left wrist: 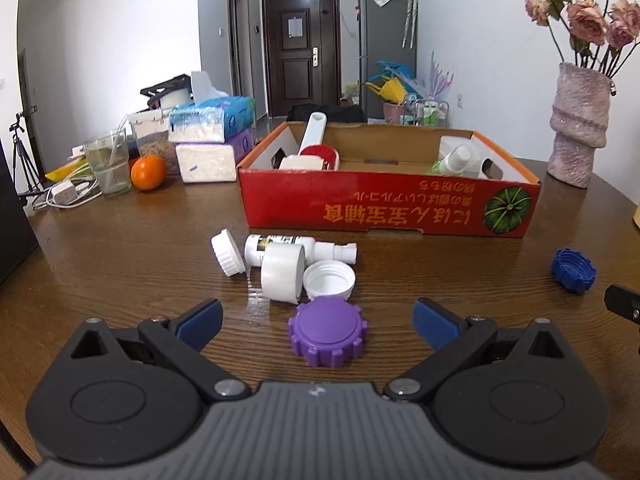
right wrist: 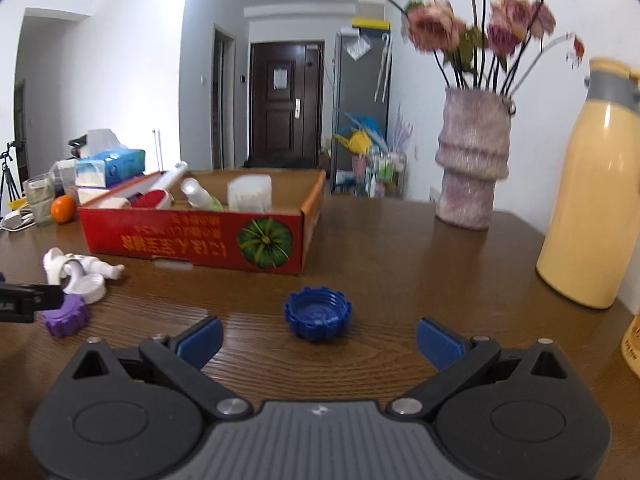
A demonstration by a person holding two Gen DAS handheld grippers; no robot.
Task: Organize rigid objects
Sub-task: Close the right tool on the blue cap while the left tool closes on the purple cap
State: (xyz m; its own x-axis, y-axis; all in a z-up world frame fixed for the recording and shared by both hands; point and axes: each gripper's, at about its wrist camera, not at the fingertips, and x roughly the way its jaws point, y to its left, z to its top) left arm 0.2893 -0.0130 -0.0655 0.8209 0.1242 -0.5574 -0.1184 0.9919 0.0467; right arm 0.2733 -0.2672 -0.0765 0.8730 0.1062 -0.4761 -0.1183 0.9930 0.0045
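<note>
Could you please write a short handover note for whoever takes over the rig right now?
Left gripper: open, empty, with the purple cap between its fingers.
Right gripper: open, empty, facing the blue cap.
Done: lint roller, spray bottle and a white container lie in the red box.
Left on the table: both caps, two white caps, white tape roll, small white bottle.
</note>
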